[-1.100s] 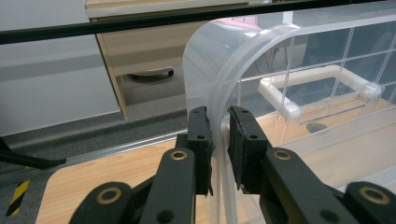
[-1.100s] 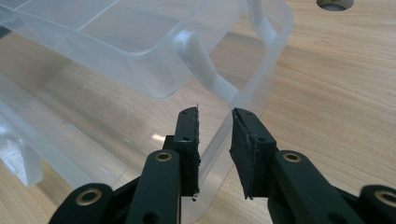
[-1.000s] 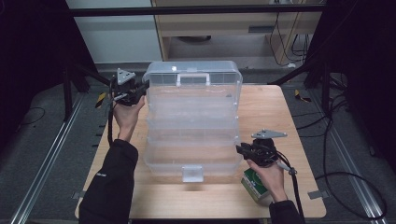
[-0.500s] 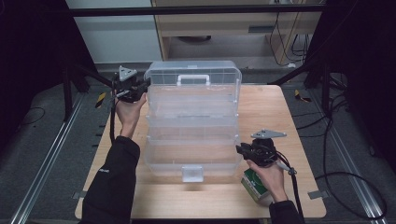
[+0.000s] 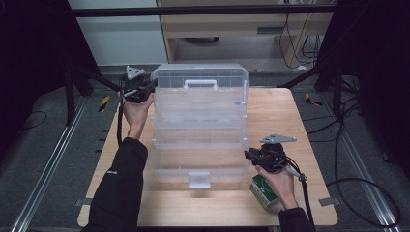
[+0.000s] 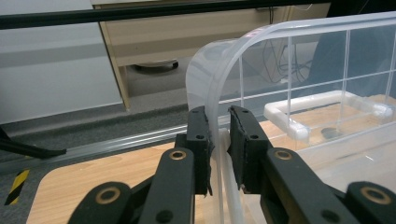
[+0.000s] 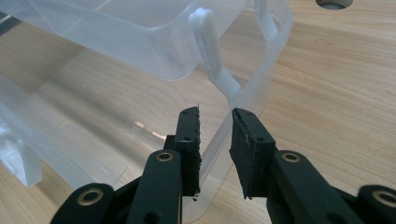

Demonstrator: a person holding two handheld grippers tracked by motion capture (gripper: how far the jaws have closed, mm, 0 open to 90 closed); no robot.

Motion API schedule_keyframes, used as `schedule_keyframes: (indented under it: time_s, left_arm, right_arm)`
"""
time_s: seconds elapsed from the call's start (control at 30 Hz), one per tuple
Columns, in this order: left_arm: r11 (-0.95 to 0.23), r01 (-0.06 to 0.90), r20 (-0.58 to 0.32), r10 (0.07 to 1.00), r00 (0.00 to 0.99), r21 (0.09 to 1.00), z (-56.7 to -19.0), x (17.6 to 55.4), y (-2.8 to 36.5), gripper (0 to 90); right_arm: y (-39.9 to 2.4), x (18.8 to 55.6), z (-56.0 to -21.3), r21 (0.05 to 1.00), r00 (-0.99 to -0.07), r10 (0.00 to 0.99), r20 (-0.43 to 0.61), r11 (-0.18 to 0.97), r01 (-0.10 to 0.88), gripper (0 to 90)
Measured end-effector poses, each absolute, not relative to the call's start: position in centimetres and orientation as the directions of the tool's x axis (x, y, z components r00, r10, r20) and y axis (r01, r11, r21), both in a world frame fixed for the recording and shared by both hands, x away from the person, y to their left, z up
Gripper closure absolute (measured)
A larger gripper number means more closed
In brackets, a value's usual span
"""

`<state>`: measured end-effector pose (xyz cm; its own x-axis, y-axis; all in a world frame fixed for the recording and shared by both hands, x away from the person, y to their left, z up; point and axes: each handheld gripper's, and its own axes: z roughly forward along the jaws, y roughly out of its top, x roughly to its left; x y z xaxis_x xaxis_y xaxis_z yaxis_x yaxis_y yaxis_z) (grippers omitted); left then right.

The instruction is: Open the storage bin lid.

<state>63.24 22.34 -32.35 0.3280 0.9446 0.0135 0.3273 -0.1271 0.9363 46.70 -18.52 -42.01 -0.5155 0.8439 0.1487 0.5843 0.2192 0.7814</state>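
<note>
A clear plastic storage box stands spread open in stepped tiers on the wooden table. Its white handle is on the far tier and a latch on the near one. My left gripper is at the far left corner of the top tier. In the left gripper view its jaws are shut on the curved clear rim. My right gripper is at the near right corner of the bottom tier. There its jaws clamp the thin clear wall.
A green and white carton lies on the table under my right hand, near the front edge. Bare wood runs along the right of the box. Beyond the table are a wooden cabinet, dark frame bars and cables on the floor.
My left gripper has crept slightly toward the far side at the box's corner. The box and my right gripper look the same.
</note>
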Motion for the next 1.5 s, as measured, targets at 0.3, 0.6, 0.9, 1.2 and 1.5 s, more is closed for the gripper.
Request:
schedule_keyframes:
  time_s: [0.3,0.6,0.9,1.2,1.5]
  left_arm:
    - [-0.112,0.339,-0.003,0.947,0.322,0.934,-32.8,64.3,22.3,77.9]
    - [-0.12,0.364,0.002,0.952,0.307,0.923,-33.2,65.6,22.1,77.4]
    - [-0.114,0.381,-0.003,0.956,0.293,0.918,-33.7,66.6,21.8,77.3]
    - [-0.098,0.396,-0.016,0.962,0.274,0.913,-34.2,67.2,21.7,77.3]
    - [-0.134,0.412,0.015,0.96,0.281,0.901,-34.5,67.7,21.8,75.4]
  right_arm:
    - [-18.6,46.7,-42.0,0.781,-0.517,0.843,0.151,0.219,0.585,72.5]
    - [-18.6,46.8,-42.0,0.778,-0.517,0.841,0.16,0.215,0.59,72.1]
    - [-18.5,46.9,-42.0,0.774,-0.516,0.841,0.161,0.217,0.595,71.5]
    - [-18.5,46.9,-42.0,0.773,-0.518,0.841,0.157,0.222,0.594,71.4]
    - [-18.5,47.0,-41.9,0.771,-0.519,0.842,0.15,0.229,0.594,71.5]
